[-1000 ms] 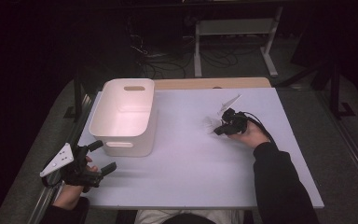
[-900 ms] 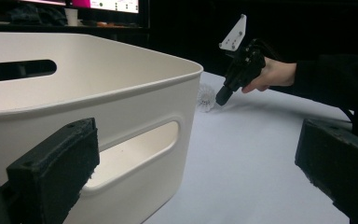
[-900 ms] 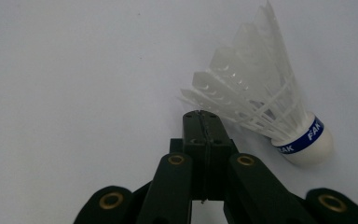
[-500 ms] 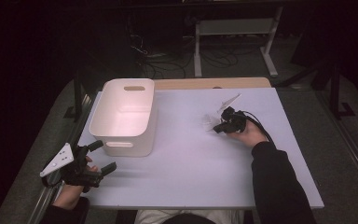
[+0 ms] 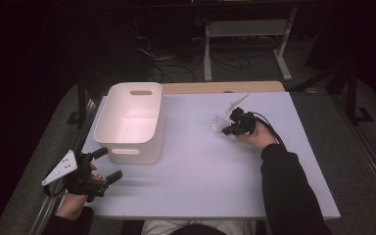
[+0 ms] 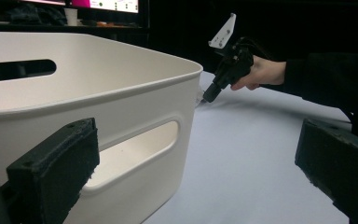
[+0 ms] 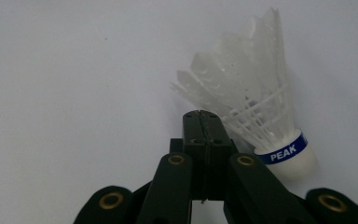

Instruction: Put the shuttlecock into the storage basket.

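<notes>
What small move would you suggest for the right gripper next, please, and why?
Probably open the right gripper and shift it sideways onto the shuttlecock. Its fingers are pressed together with nothing visibly between them, and the shuttlecock lies beside them on the table.

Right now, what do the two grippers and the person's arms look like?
Both grippers are black with two blocky jaws. The left gripper carries a grey three-cornered plate; so does the right gripper, which trails a black cable and has brass-coloured rivets. The right arm wears a black sleeve.
</notes>
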Demonstrator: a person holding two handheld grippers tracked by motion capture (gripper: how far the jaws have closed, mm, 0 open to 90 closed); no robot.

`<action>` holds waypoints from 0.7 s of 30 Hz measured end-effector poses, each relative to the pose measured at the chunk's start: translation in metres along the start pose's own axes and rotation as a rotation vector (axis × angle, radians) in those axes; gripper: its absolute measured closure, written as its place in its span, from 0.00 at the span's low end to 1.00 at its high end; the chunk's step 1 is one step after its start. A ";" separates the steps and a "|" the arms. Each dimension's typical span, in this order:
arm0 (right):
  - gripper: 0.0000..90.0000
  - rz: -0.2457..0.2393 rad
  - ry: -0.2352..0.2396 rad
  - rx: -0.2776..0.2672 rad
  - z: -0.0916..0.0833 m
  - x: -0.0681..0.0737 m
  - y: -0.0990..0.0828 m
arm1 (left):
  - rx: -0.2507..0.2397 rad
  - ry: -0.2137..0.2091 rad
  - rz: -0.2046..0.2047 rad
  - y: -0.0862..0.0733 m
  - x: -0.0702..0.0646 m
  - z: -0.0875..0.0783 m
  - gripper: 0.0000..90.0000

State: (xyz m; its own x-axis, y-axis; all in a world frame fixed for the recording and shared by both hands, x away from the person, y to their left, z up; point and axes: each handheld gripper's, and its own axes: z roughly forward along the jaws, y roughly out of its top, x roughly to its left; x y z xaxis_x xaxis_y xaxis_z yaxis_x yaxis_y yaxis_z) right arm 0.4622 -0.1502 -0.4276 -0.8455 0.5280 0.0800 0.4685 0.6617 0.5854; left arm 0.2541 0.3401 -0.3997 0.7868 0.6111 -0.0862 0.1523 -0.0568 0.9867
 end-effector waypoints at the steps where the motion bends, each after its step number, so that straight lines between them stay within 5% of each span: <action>1: 0.99 0.002 -0.001 0.003 0.000 -0.001 0.001 | 0.000 0.000 0.000 0.000 0.000 0.000 0.00; 21: 0.99 0.009 -0.009 -0.016 0.005 -0.014 0.006 | -0.001 0.007 0.001 0.000 -0.001 -0.003 0.00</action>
State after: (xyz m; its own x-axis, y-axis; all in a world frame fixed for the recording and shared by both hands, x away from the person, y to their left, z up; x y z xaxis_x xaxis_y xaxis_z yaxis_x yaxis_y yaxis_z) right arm 0.4780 -0.1507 -0.4290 -0.8390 0.5386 0.0776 0.4716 0.6486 0.5975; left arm 0.2517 0.3416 -0.3996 0.7830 0.6163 -0.0842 0.1505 -0.0565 0.9870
